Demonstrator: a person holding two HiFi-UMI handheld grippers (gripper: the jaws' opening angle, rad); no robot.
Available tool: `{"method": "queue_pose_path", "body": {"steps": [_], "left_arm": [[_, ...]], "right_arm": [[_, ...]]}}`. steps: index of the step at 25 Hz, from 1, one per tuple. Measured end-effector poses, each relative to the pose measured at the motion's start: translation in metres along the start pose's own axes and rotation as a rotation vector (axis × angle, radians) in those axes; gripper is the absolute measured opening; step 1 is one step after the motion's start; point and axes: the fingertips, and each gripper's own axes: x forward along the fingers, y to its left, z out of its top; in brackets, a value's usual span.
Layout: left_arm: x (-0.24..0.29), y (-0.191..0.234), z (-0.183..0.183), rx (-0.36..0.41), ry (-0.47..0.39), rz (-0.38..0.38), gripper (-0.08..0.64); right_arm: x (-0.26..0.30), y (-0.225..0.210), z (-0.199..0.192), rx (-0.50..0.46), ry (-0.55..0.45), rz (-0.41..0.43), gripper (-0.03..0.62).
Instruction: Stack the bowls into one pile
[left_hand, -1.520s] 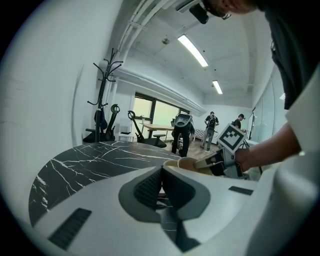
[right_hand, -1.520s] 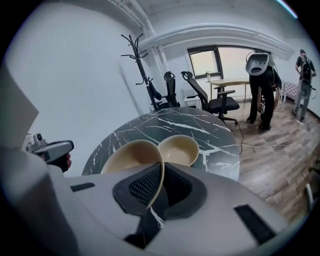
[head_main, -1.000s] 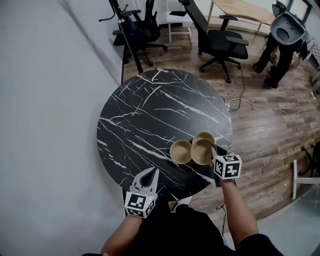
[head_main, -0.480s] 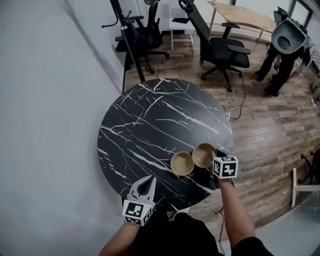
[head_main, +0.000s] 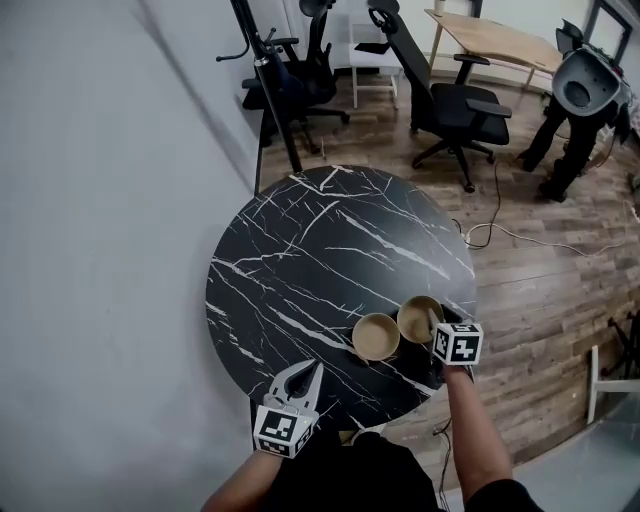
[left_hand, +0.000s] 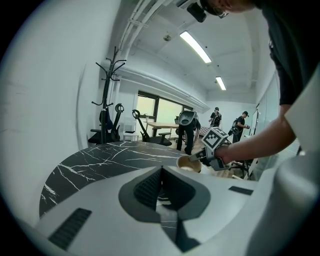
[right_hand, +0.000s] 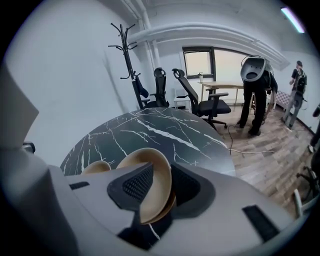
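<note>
Two tan bowls sit nested as a small stack (head_main: 418, 317) near the right front edge of the round black marble table (head_main: 300, 250). A third tan bowl (head_main: 376, 337) stands alone just left of the stack, touching or nearly touching it. My right gripper (head_main: 433, 322) reaches over the stack's near rim. In the right gripper view the upper bowl's rim (right_hand: 152, 172) stands between the jaws of the right gripper (right_hand: 162, 175), which have just been opening; a dark gap shows beside the rim. My left gripper (head_main: 303, 372) hovers at the table's front edge, shut and empty.
The table's front and right edges lie close to both grippers. A white wall runs along the left. Behind the table are a coat stand (head_main: 275, 80), office chairs (head_main: 445, 95), a wooden desk (head_main: 500, 40), and a cable (head_main: 520, 235) on the wooden floor.
The bowl my right gripper carried has come down into the right-hand bowl, so two bowl spots show instead of three. The left gripper has stayed at the front edge.
</note>
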Motion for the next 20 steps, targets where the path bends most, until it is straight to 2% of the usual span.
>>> {"method": "queue_pose_path", "body": {"steps": [9,14,20], "left_arm": [[0.005,-0.009,0.002,0.008,0.005,-0.035,0.012],[0.008,-0.013,0.007,0.019,-0.008,-0.042,0.014],[0.006,-0.012,0.013,0.023,-0.017,-0.029,0.014]], "right_arm": [[-0.025,-0.001,0.019,-0.006,-0.074,-0.005,0.135],[-0.046,0.01,0.029,0.018,-0.129,0.033,0.132],[-0.077,0.032,0.037,-0.016,-0.191,0.078,0.11]]}}
